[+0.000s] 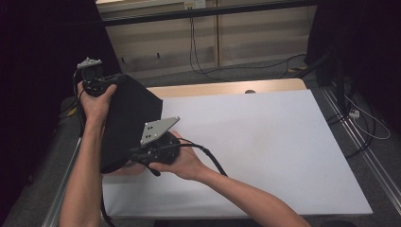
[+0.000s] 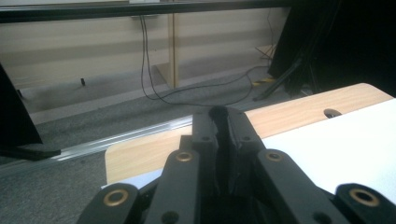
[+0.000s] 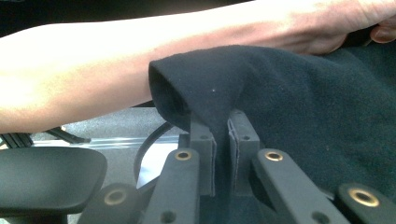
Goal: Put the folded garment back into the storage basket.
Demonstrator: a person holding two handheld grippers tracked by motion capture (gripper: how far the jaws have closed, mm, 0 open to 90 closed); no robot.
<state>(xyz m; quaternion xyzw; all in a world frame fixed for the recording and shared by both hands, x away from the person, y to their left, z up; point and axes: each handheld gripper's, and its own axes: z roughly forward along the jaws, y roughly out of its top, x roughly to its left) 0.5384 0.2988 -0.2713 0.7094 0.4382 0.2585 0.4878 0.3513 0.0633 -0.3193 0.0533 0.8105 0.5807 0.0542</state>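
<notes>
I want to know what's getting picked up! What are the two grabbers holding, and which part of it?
Both hold one black cloth: the left gripper pinches a far edge, the right gripper a near folded edge.

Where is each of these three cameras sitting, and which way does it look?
High view: above the table, looking forward and down; both forearms, left hand-held gripper, right hand-held gripper.
Left gripper view: rides the left hand-held gripper, facing the table's far edge.
Right gripper view: rides the right one, facing a forearm.
All share the black cloth.
</notes>
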